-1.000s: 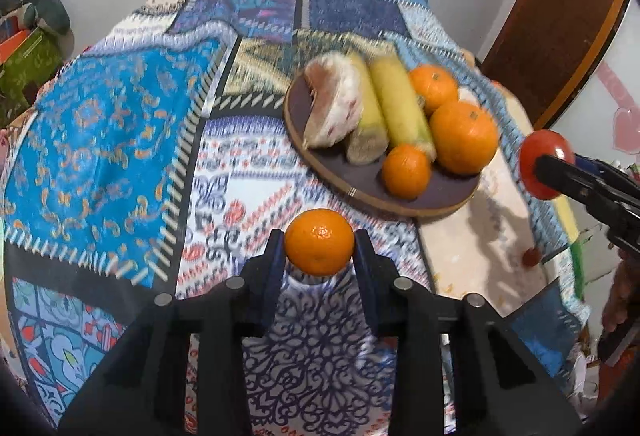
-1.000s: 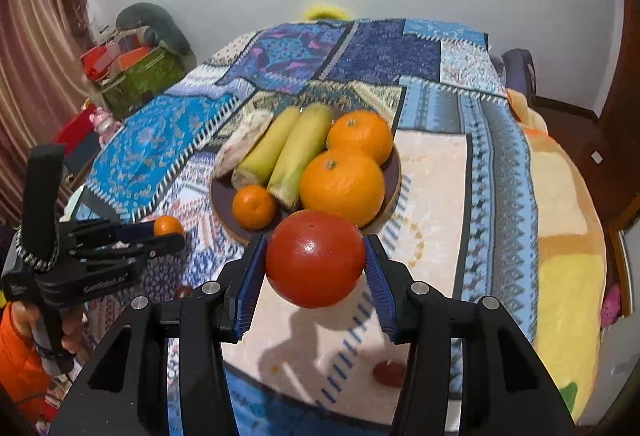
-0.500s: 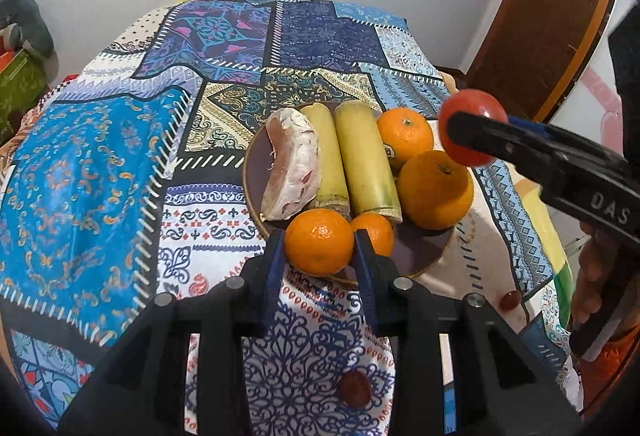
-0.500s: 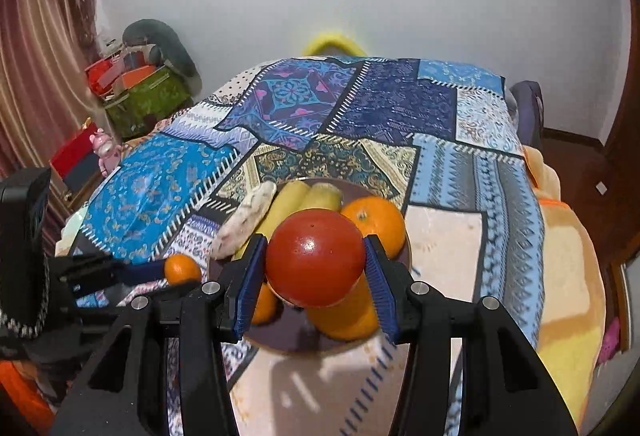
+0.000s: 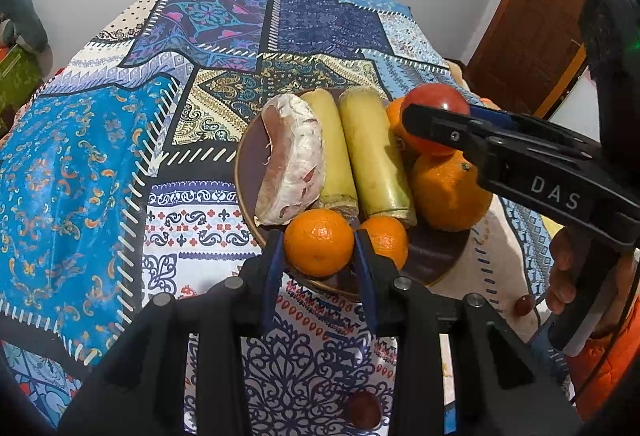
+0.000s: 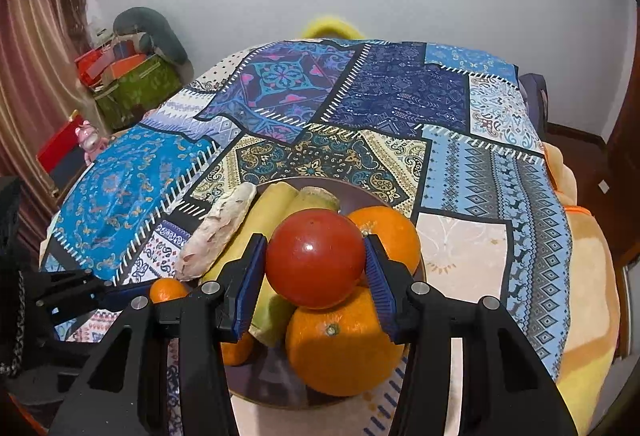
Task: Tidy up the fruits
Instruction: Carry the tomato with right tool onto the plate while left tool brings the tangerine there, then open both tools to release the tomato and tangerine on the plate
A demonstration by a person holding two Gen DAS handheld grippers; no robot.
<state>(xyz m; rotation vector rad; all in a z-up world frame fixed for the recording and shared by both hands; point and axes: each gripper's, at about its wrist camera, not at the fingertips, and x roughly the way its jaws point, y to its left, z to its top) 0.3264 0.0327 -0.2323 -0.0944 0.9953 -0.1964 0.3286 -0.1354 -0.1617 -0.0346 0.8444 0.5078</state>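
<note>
Both grippers, left (image 5: 319,256) clamping a mandarin (image 5: 319,242), right (image 6: 316,268) a tomato (image 6: 315,258), have moved over the plate (image 5: 440,260).

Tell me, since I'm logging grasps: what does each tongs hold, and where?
Left tongs clamp a small orange by its opposite sides. Right tongs clamp a tomato the same way, across its widest part.
</note>
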